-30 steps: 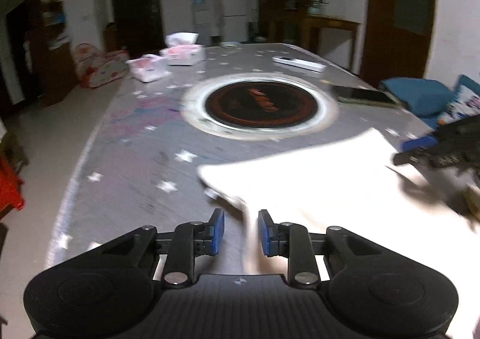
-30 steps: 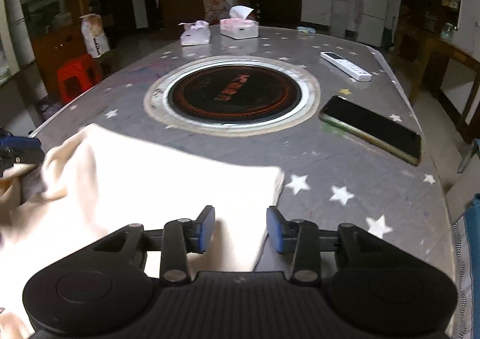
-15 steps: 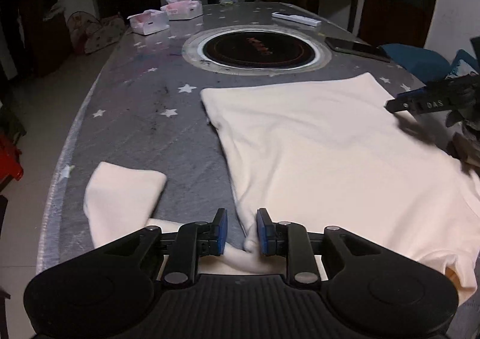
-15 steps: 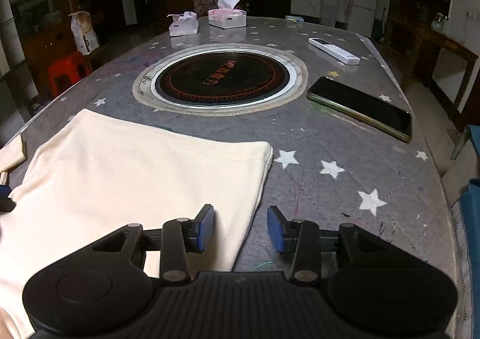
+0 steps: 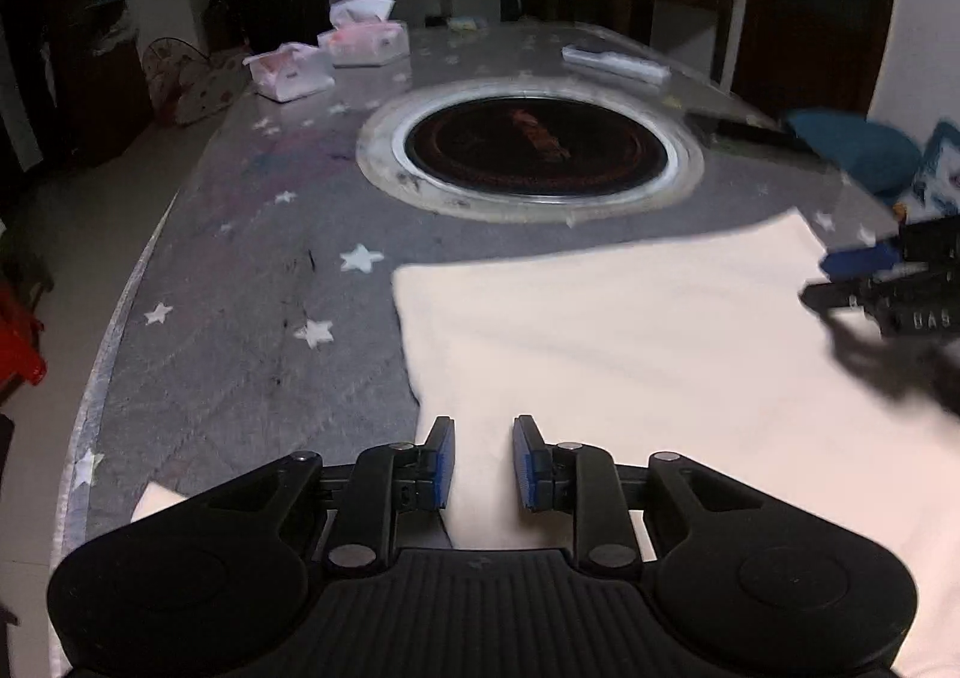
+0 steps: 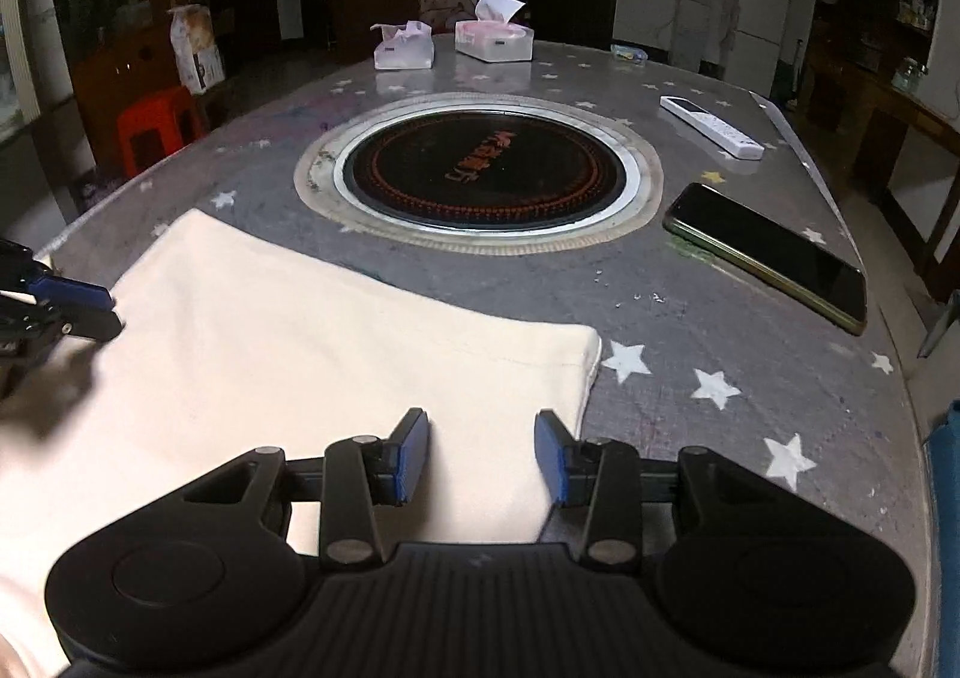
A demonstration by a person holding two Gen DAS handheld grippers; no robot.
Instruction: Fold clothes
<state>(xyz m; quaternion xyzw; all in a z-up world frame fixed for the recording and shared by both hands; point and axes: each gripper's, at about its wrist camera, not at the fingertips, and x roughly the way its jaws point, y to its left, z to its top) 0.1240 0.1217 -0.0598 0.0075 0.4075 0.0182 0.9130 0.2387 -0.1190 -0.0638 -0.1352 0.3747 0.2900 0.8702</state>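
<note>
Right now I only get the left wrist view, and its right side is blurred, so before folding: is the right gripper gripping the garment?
Observer: No. The right gripper is open above the cream garment, by its right edge, pinching nothing.
Operator: Anything close to that far corner?
Observer: A phone lies on the table beyond it, apart from the cloth.

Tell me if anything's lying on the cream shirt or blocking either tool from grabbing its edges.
Nothing visible does. The cream shirt lies flat on the table with its surface bare. The phone, remote and tissue boxes sit clear of it. The left tool and right tool are both right over its side edges.
</note>
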